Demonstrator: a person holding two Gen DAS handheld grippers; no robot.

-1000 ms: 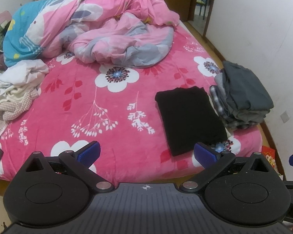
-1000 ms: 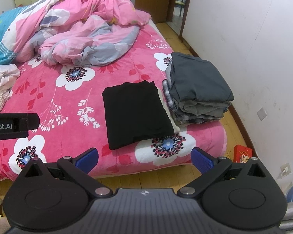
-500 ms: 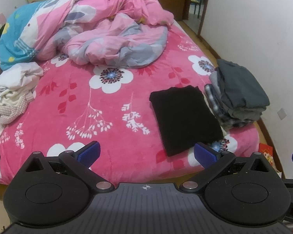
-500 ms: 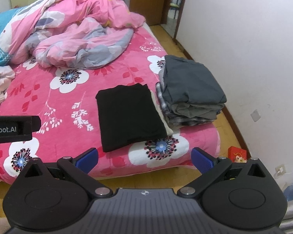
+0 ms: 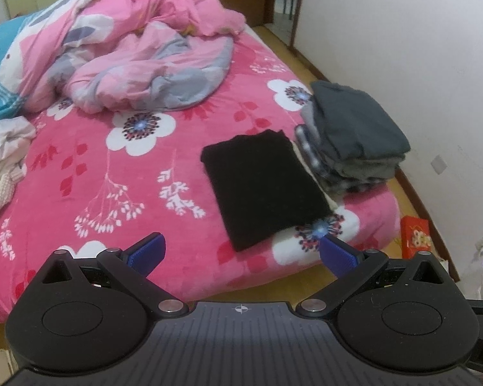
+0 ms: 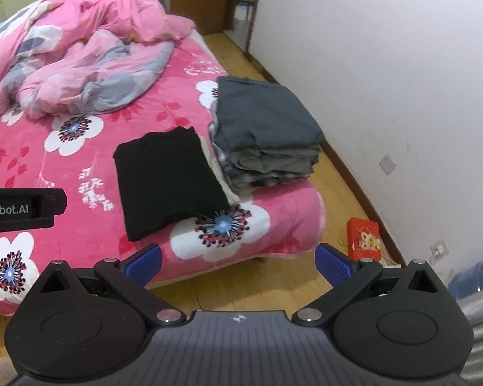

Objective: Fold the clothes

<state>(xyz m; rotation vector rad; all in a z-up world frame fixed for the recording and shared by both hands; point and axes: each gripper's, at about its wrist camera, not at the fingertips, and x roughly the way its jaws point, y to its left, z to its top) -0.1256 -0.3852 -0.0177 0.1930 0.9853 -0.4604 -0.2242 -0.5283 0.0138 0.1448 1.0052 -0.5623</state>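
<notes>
Far left of the bed (image 5: 80, 167): a rumpled heap of unfolded whites (image 5: 3, 160), hanging around the left edge in the left wrist view. Behind it, a bunched-up pink duvet (image 5: 138, 64) hogging the whole head end. Then a big open stretch of flowery pink sheet across the middle, nothing on it, plenty of room to spread something out.

Moving right: folded black garment (image 6: 167, 180) lying flat near the foot corner, neat rectangle, edges fairly straight, near corner almost at the mattress edge. A sliver of something pale peeking out along its right side. Just beside that, touching or nearly so, a stack of folded clothes (image 6: 264, 128), dark grey piece on top, lighter grey under it, plaid at the bottom. Stack sitting right at the bed's right edge, slightly overhanging by the look of it.

Past the edge: a narrow strip of wooden floor (image 6: 338, 193), a red box (image 6: 364, 238) on it, then the white wall (image 6: 386, 64). Tight on that side.

Left gripper (image 5: 241, 254) off the foot of the bed, blue fingers (image 5: 146, 251) spread wide, holding nothing. Right gripper (image 6: 236, 259) same deal, over the floor near the corner, fingers (image 6: 333, 263) wide apart and empty.
</notes>
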